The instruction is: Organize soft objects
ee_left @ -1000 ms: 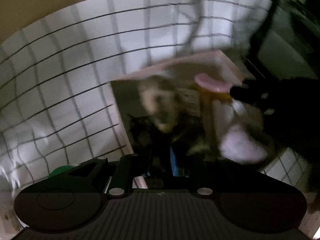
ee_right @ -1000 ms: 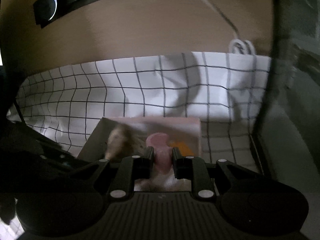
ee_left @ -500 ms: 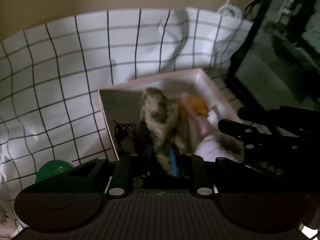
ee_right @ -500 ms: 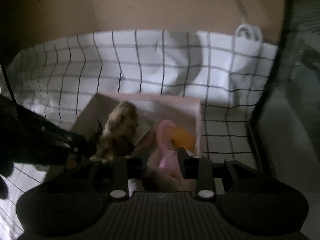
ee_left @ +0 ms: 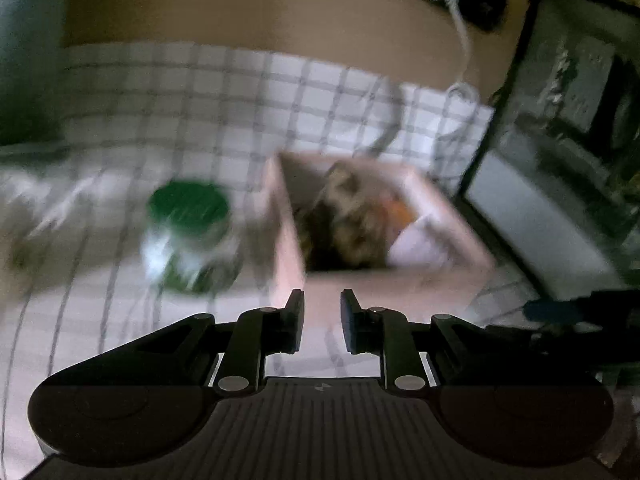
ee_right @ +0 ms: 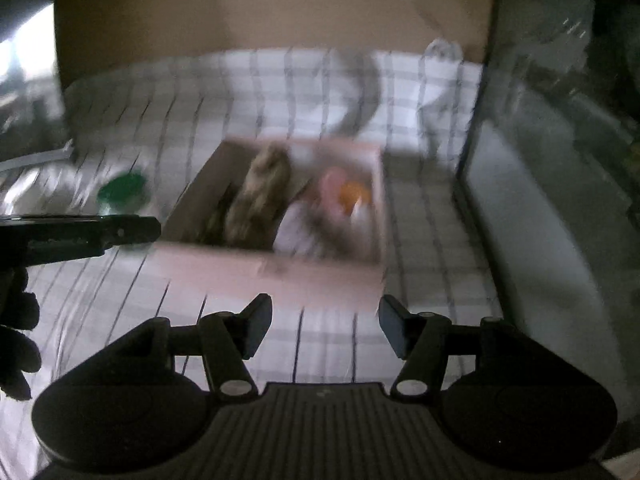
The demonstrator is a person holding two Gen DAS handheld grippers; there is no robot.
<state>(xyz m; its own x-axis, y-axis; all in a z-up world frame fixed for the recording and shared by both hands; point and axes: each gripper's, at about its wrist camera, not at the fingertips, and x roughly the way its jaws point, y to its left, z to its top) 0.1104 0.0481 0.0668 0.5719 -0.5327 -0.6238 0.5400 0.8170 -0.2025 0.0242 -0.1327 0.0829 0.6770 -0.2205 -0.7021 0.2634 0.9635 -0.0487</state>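
Observation:
A pink open box (ee_left: 400,280) (ee_right: 280,272) sits on a white checked cloth. Inside it lie a brown furry plush (ee_left: 352,216) (ee_right: 260,196) and a pink and white plush with an orange part (ee_right: 340,196) (ee_left: 412,240). My left gripper (ee_left: 322,320) is open and empty, just short of the box's near wall. My right gripper (ee_right: 325,328) is wide open and empty, also short of the box. The left gripper's finger also shows at the left of the right wrist view (ee_right: 120,232). Both views are blurred.
A jar with a green lid (ee_left: 188,232) (ee_right: 124,192) stands left of the box. A dark framed cabinet (ee_left: 560,160) (ee_right: 560,160) stands on the right. A white cable (ee_left: 460,60) hangs from a wall socket behind.
Both grippers have let go of their plush toys, which now lie in the box, and have pulled back and up from the box. The jaws have opened.

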